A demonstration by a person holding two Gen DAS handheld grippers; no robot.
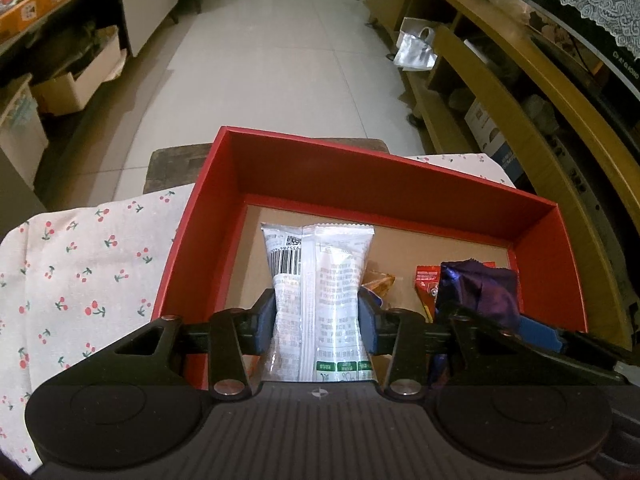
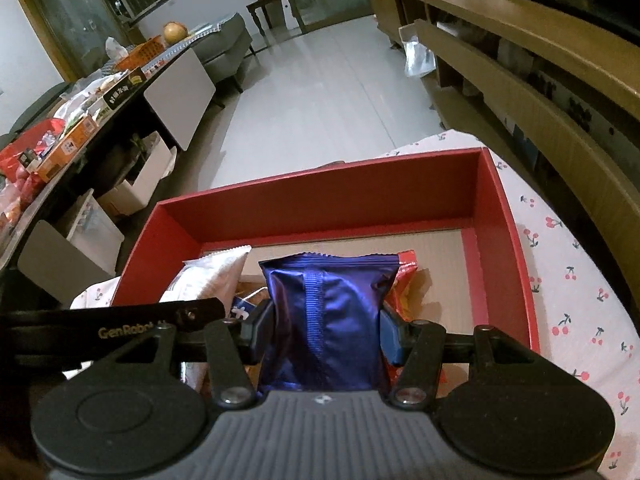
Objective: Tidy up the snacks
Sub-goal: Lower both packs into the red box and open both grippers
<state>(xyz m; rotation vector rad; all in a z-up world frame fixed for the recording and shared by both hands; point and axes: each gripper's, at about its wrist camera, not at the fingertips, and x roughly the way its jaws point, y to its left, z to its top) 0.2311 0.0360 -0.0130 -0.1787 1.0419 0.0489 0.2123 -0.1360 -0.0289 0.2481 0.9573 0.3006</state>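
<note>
Upper half of the open red cardboard box (image 1: pixel 400 184): bare brown floor, free to enter from above. Lower half is crowded: white plastic snack packet (image 1: pixel 320 280), shiny purple foil packet (image 2: pixel 326 320), red and orange wrappers (image 1: pixel 425 284) between them. Box walls block sideways entry. Cherry-print cloth (image 1: pixel 80 264) at left lies clear.

The left gripper (image 1: pixel 318 312) points steeply downward, its blue pads pressed against both sides of a white packet (image 1: pixel 318 280). Just beside it, the right gripper (image 2: pixel 324 326) tilts down likewise, pads clamping a blue packet (image 2: pixel 326 312). The two tools appear to nearly touch, though distortion blurs that.
</note>
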